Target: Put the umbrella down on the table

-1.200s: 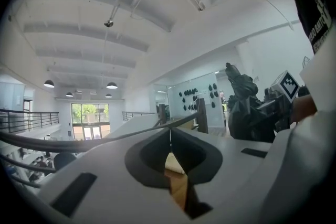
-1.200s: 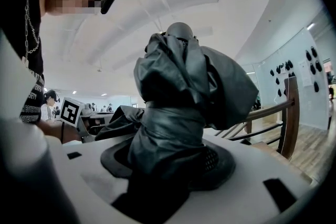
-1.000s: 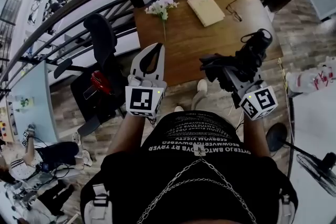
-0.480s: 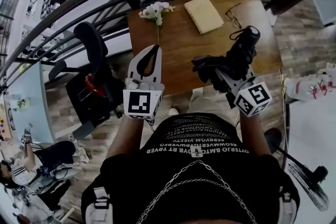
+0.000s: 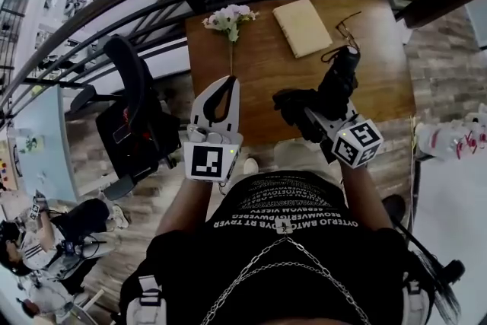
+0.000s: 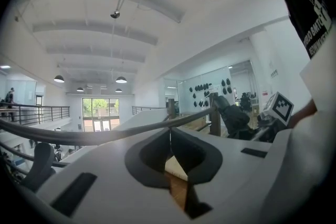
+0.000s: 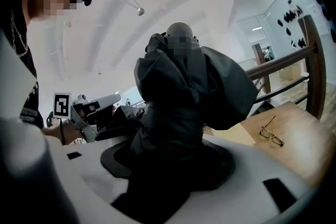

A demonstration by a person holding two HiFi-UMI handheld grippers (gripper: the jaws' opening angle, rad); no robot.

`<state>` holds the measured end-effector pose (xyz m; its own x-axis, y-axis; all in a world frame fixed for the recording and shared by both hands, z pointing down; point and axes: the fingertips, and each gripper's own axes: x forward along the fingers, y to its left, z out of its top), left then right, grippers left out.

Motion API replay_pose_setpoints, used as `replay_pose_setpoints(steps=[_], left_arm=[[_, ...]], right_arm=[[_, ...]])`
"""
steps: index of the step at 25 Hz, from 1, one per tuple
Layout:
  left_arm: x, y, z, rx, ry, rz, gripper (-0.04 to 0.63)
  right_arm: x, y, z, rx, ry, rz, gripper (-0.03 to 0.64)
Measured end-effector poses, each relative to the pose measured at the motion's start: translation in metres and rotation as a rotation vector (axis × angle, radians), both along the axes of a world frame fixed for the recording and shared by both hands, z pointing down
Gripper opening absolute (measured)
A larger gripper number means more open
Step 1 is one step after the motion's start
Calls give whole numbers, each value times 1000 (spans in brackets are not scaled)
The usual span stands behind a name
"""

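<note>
– Umbrella [image 7: 178, 97], black, folded, loose fabric bunched round a stiff core: how is it going to handle?
– Light, I am guessing, and soft on the outside. The cloth is sagging, so a hold on fabric alone is probably going to slip. I am judging the firm middle of the bundle to be the best place to take it.
– Is that where the white right gripper [image 5: 315, 110] is holding it?
– Yes. In the right gripper view its jaws are standing well apart and pressing on the thick dark bundle from both sides. The umbrella is filling the gap and rising up the centre of the frame.
– What is the white left gripper [image 5: 227, 84] doing?
– It is carrying nothing. Its jaws are meeting tip to tip at centre left of the head view.
– Where is the umbrella lying now?
– It is at centre right of the head view, pointing away over the near right part of the brown wooden table [image 5: 259, 65]. Whether it is touching the top I cannot tell.
– Is anything waiting further up the frame?
– Thin-framed glasses [image 5: 346, 17] are lying just beyond its far end. A cream book [image 5: 303, 17] is lying beside them, and pale flowers [image 5: 230, 16] are lying at upper centre left.
</note>
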<state>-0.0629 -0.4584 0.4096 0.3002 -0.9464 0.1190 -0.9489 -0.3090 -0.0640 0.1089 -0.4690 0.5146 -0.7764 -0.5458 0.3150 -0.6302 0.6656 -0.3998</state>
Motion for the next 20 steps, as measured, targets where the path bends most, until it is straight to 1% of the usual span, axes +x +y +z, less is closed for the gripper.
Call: replay_pose_setpoints(steps=[3, 7, 14, 20], left_arm=[[4, -4, 7, -17, -4, -6, 31], [6, -10, 17, -33, -13, -17, 31], [5, -15, 26, -72, -27, -40, 31], [6, -10, 35, -94, -32, -49, 31]], right_arm=[[-8, -3, 32, -73, -9, -36, 259], [-11, -9, 80, -173, 29, -71, 259], [-7, -9, 162, -387, 89, -76, 259], [-11, -5, 226, -494, 141, -102, 259]])
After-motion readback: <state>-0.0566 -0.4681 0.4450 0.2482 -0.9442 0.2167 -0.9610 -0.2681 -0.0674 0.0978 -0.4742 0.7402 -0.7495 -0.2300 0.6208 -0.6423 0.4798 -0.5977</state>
